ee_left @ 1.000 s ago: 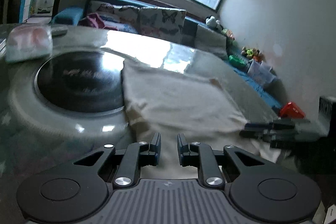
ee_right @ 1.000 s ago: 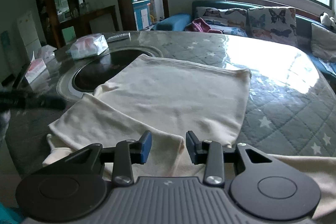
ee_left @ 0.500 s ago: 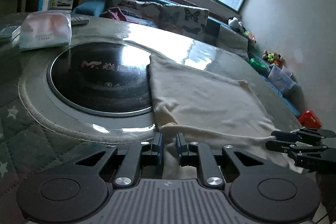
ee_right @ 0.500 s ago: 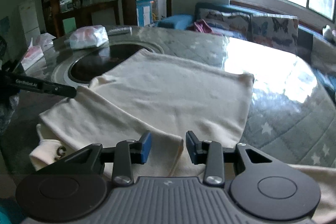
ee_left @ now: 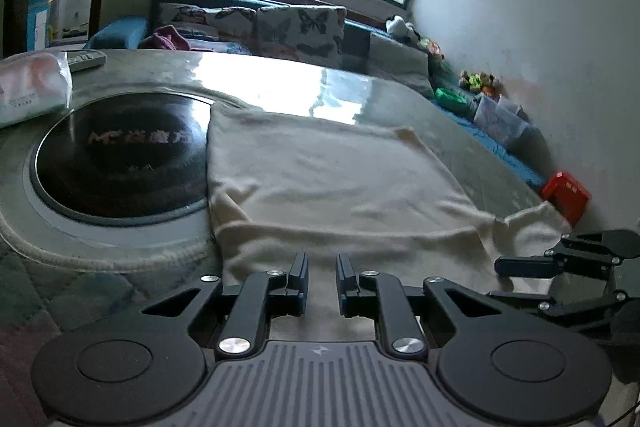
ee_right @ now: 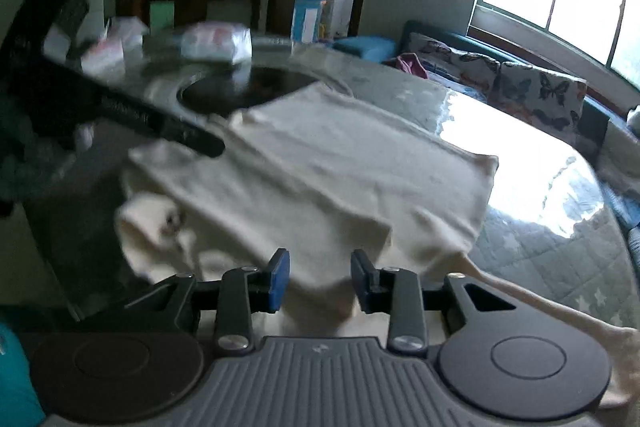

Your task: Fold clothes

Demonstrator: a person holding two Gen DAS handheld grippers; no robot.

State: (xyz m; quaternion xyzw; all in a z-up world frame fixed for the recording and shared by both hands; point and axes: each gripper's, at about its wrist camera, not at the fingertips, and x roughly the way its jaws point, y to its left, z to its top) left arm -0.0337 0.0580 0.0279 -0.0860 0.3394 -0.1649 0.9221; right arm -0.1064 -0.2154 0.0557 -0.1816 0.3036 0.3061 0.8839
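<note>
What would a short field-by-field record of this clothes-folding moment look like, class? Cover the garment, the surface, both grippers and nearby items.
garment: cream garment, spread flat, near edge bunched
surface: round table under a glossy cover; dark round inset partly covered by the garment's left edge
left gripper: low over the near edge, narrow gap, cloth beneath
right gripper: jaws closing, cloth between them
nearby: tissue pack and remote at the far left of the table
background: sofa with butterfly cushions under the window

Blurred lettering beginning "M" stands on the black cooktop [ee_left: 120, 155]; the rest cannot be read.
</note>
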